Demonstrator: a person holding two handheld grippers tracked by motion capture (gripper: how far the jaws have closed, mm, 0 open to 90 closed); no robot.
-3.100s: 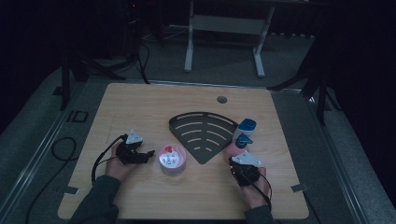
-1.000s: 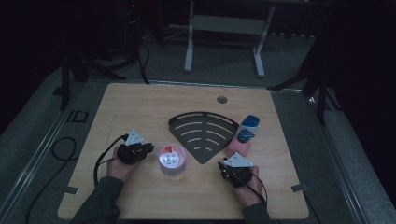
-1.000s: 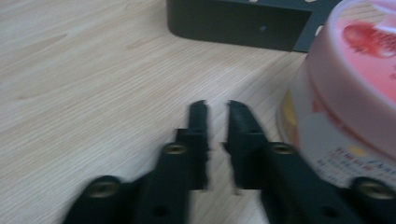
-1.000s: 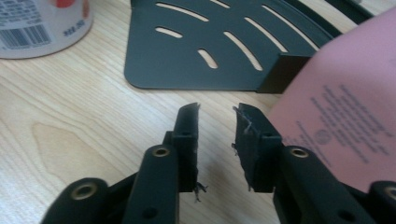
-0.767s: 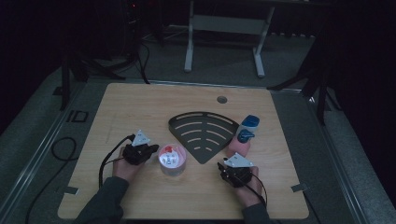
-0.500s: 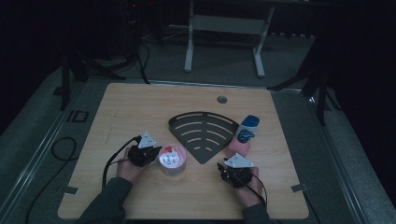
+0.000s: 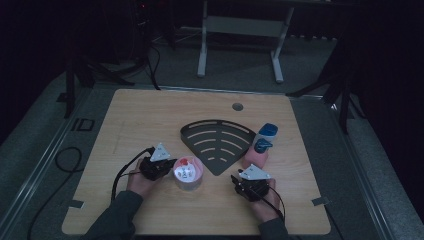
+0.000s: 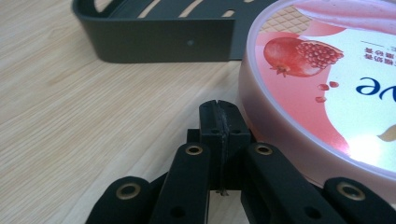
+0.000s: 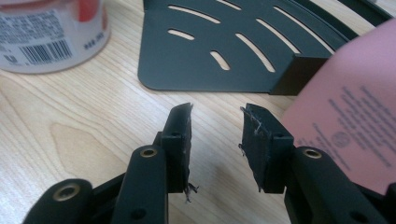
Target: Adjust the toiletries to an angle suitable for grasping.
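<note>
A round jar point(image 7: 187, 173) with a pink pomegranate lid point(image 8: 327, 93) stands on the wooden table point(image 7: 150, 115). My left gripper point(image 7: 170, 168) is shut with nothing in it, its tips point(image 8: 219, 109) right beside the jar's left wall. A black fan-shaped slotted tray point(image 7: 215, 142) lies in the middle of the table. A pink bottle point(image 7: 254, 156) with a blue cap stands at the tray's right corner. My right gripper point(image 7: 241, 180) is open just in front of that bottle point(image 9: 345, 116). Its jaws point(image 9: 215, 123) have just been opening, with only bare wood between them.
A second blue-capped container point(image 7: 268, 131) stands behind the pink bottle. Near the table's far edge is a round cable hole point(image 7: 237, 106). Cables trail from both grippers over the front edge. The black tray point(image 9: 233, 51) lies straight ahead of my right gripper, with the jar point(image 9: 51, 37) beyond it to the left.
My left gripper has slid right across the table until it is beside the jar. The right hand drew back from the pink bottle earlier and has since stayed put.
</note>
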